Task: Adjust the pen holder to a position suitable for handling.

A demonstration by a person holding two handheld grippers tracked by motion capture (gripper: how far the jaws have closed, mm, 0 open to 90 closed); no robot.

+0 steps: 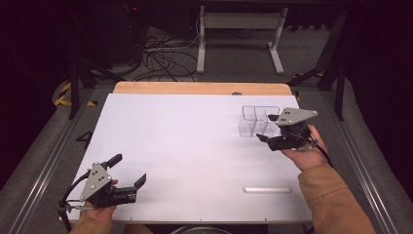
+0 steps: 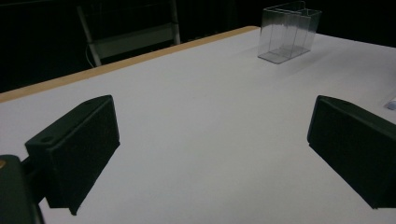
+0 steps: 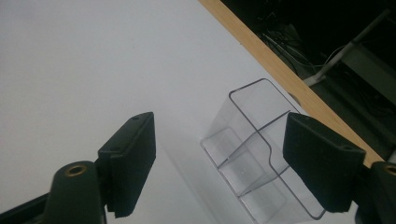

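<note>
A: Entry. The right gripper (image 1: 271, 128) hangs beside a clear plastic compartment box (image 1: 258, 120) that stands upright on the white table (image 1: 185, 146), near its far edge. Jaws spread; nothing between the pads.

B: Where does the box sit against the fingers?

A: In the right gripper view the clear plastic compartment box (image 3: 252, 158) lies just past the tips, nearer the right-hand finger (image 3: 322, 158), which overlaps its rim in the picture. Contact cannot be told. The other finger (image 3: 130, 158) stands apart over bare table.

B: Left side?

A: The left gripper (image 1: 130, 169) rests low at the near edge, jaws wide and empty. In its own view the box (image 2: 288, 31) is well beyond the fingertips, far across the table.

B: Step in hand?

A: Judged as the approach to the box, grasp not yet made. A white tube-like object (image 1: 267, 190) lies well apart, on the near side of the right hand (image 1: 306, 155); type unclear.

B: Next move?

A: Likely to bracket one wall or the whole box squarely, then close gently. Thin clear walls may slip or tip if pinched off-centre.
</note>
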